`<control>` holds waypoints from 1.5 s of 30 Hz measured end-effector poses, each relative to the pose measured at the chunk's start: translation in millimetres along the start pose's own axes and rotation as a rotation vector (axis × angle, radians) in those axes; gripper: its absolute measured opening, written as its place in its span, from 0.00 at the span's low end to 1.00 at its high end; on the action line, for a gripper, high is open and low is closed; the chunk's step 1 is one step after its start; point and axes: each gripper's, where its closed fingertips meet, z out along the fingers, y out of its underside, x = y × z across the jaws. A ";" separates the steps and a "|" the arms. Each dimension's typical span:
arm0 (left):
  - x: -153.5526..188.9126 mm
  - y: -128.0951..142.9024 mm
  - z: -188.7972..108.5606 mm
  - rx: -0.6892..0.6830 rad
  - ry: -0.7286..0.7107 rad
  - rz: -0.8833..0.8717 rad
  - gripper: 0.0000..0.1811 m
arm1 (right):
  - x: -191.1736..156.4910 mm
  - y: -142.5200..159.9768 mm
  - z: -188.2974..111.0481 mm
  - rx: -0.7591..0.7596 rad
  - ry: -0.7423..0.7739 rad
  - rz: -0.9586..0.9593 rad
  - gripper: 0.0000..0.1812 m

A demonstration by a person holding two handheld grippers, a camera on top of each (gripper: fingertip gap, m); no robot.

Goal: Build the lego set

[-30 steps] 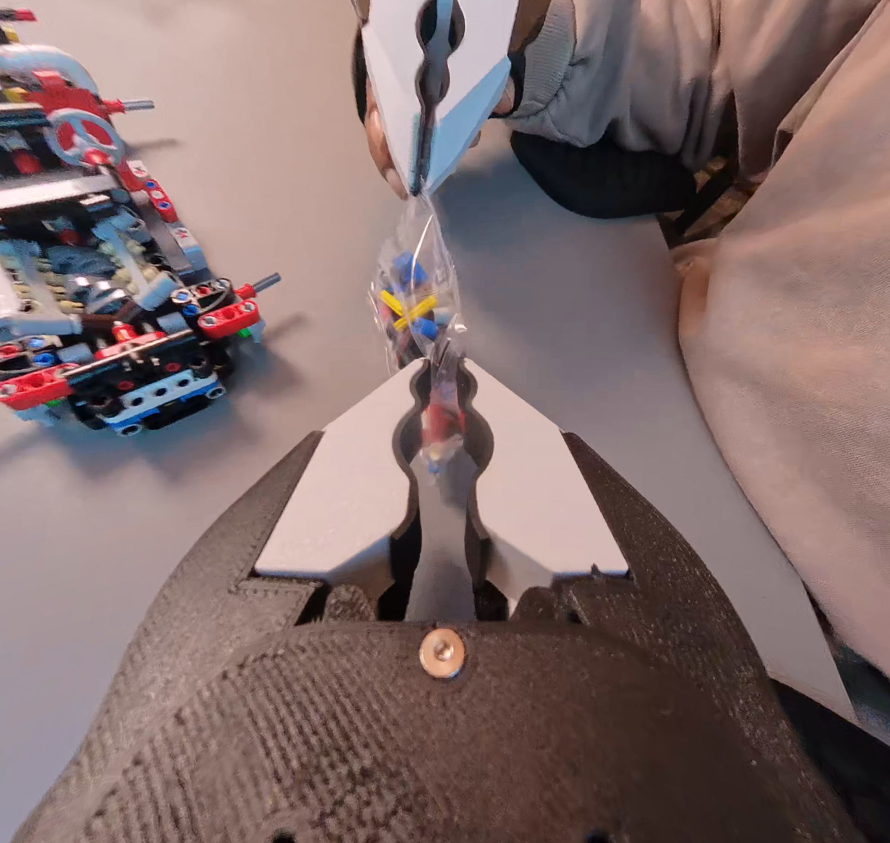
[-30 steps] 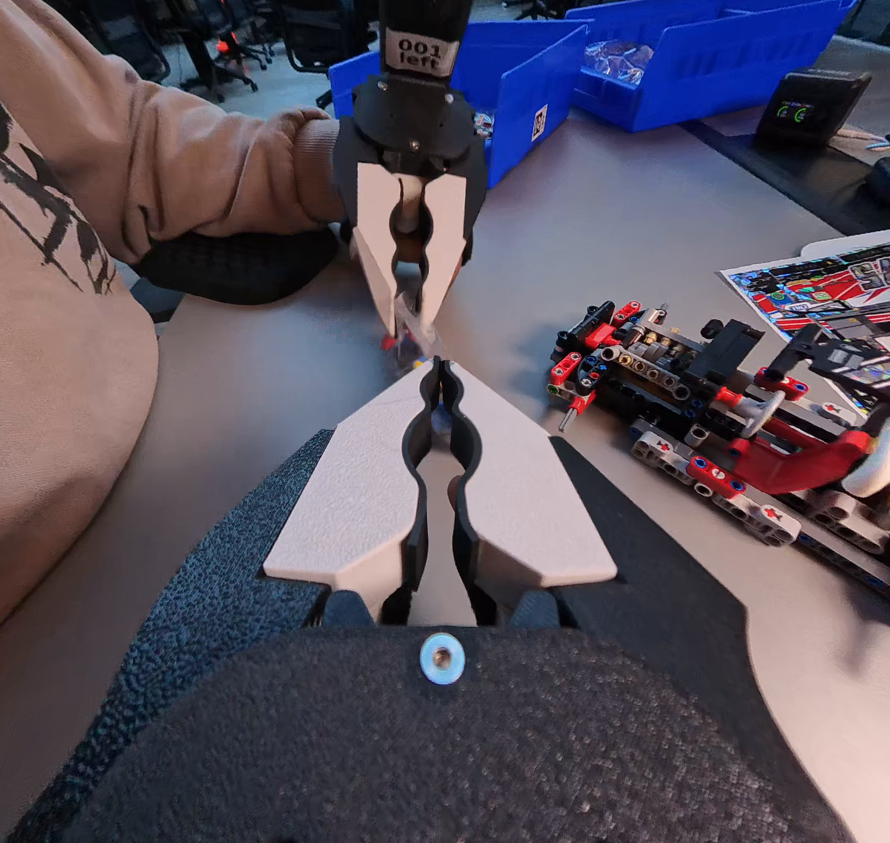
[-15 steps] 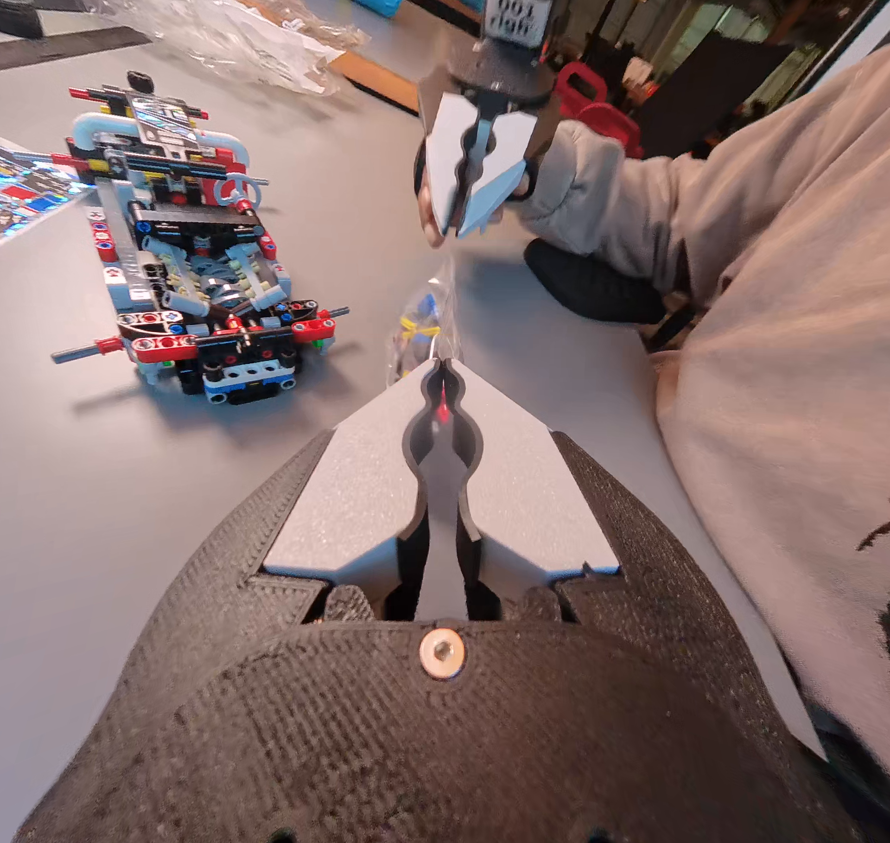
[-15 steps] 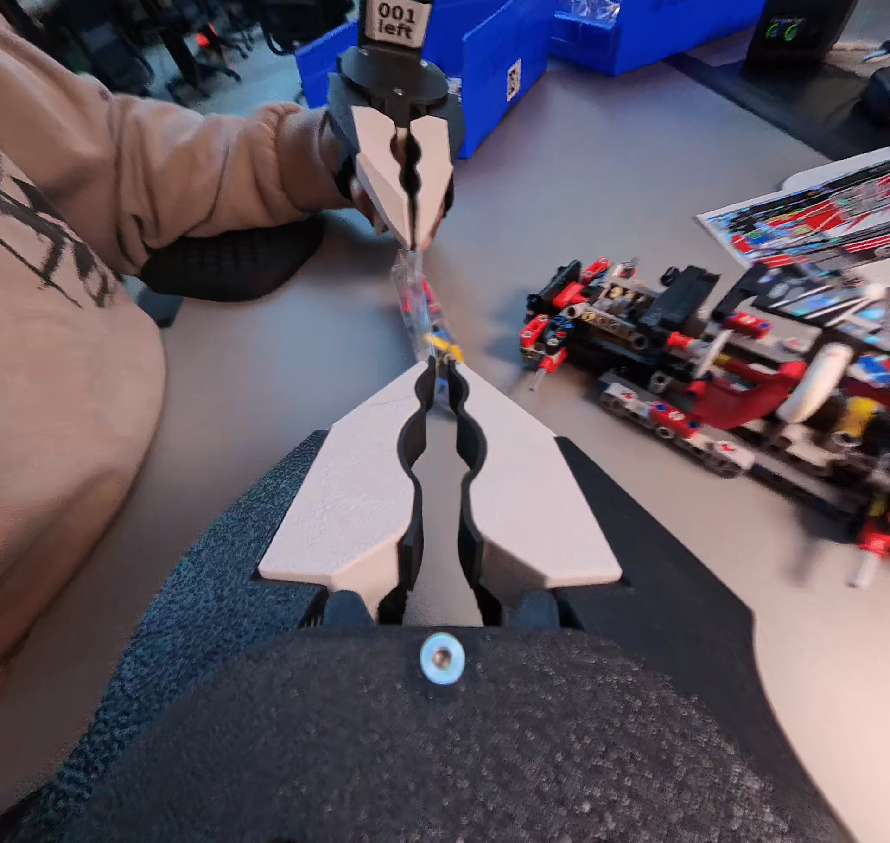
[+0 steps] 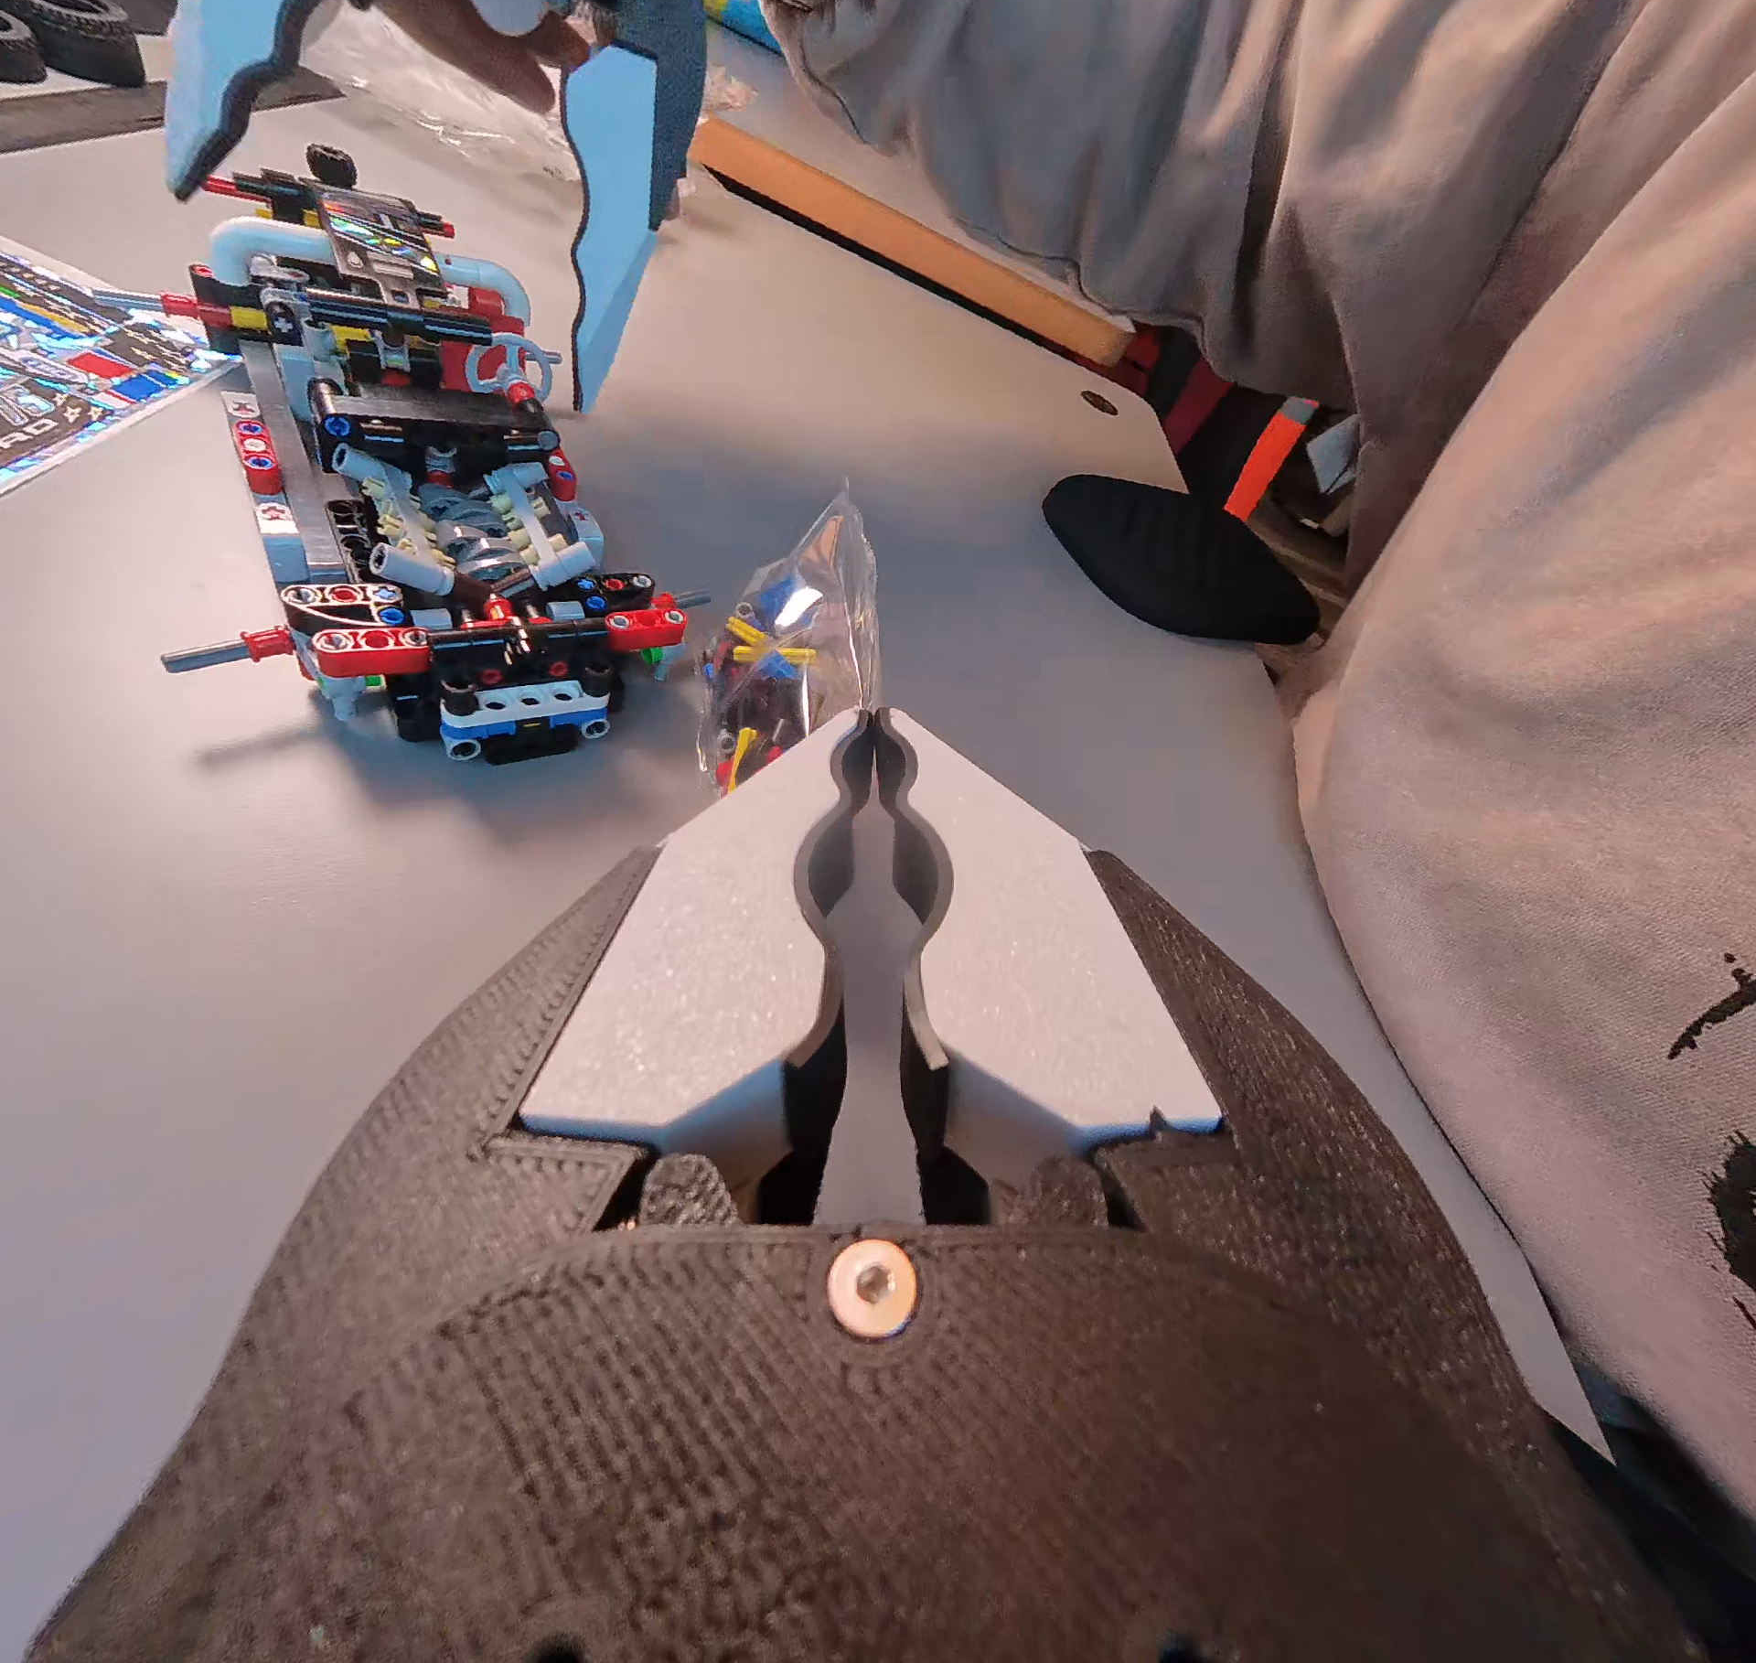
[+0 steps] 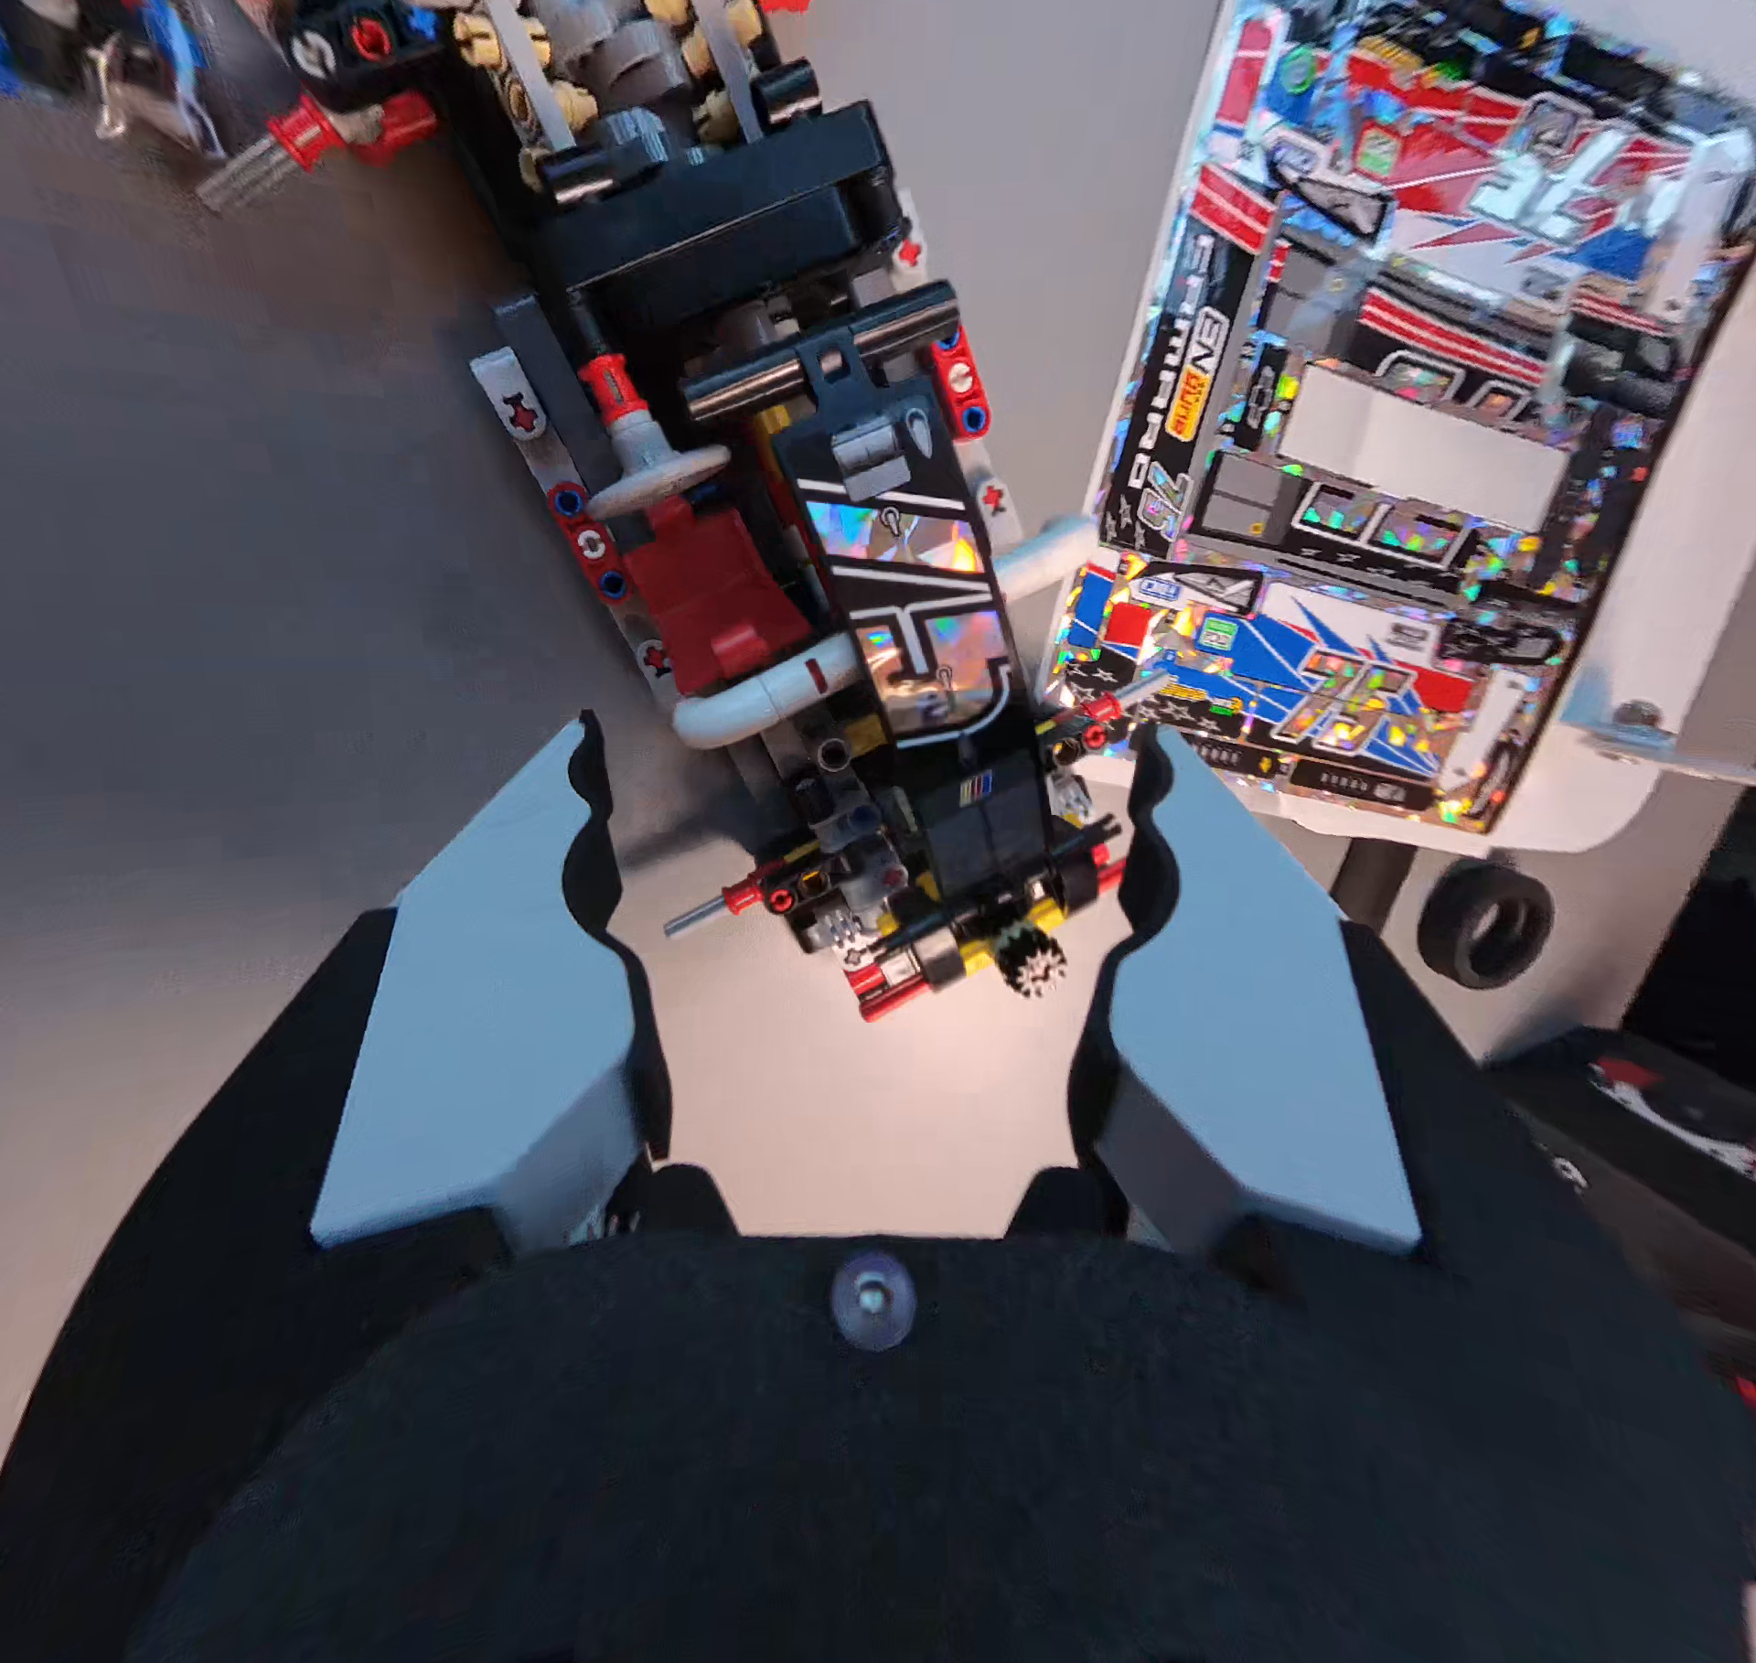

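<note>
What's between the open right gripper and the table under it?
The rear end of the lego car sits between the right gripper's spread fingers, shown in the right wrist view; the sticker sheet lies beside it.

the left black-bodied gripper with pale grey fingers (image 5: 872, 716) is seen with its tips pressed together, pointed low over the desk. the right gripper (image 6: 865, 743) is held spread wide, aimed steeply downward; a beige sleeve (image 5: 1188, 125) is seen behind it.
</note>
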 end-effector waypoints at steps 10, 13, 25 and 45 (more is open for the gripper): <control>-12.2 -13.5 -7.2 0.079 -0.066 -0.018 0.00 | -24.4 29.7 -5.2 -0.040 -0.025 0.070 0.30; -18.1 -14.5 -8.2 0.088 -0.092 -0.030 0.00 | -43.1 45.4 -15.6 -0.031 -0.005 0.125 0.29; -47.8 -25.2 -31.1 0.178 -0.260 -0.071 0.00 | -121.1 81.1 -48.4 -0.041 0.043 0.189 0.29; -42.7 -21.7 -24.4 0.145 -0.250 -0.038 0.00 | -90.1 155.6 -63.0 -0.114 0.186 0.469 0.28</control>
